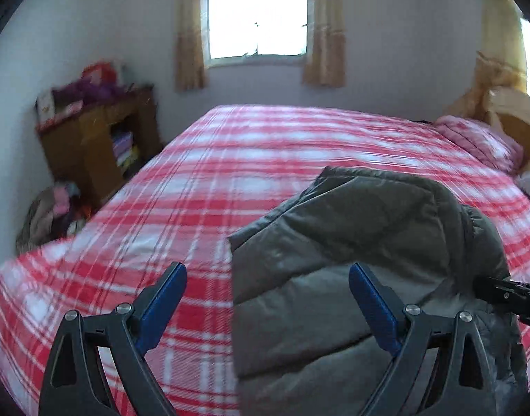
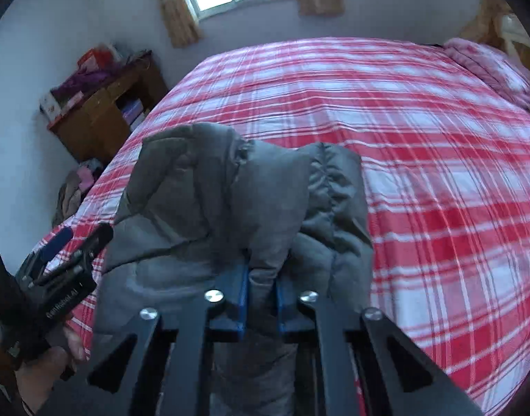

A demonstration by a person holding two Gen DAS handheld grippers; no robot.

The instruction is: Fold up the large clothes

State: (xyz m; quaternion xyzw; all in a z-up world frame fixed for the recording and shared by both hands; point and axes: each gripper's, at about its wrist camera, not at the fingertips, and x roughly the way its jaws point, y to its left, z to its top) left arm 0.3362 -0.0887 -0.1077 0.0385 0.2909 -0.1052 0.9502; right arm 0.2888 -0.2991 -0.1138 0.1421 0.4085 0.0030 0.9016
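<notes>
In the left wrist view, we observed the left gripper [image 1: 267, 279] with its blue-padded fingers [image 1: 164, 306] spread wide and holding nothing. The grey padded jacket [image 1: 355, 253] lay ahead and to the right of it on the red plaid bed [image 1: 230, 159], passing under its right finger. The right gripper [image 1: 507, 293] entered at the far right, against the jacket. In the right wrist view, we observed the right gripper [image 2: 261, 291] clamped on a fold of the jacket [image 2: 230, 201], which bunched up directly ahead of it. The left gripper [image 2: 62, 263] stood to its left, beside the jacket edge.
</notes>
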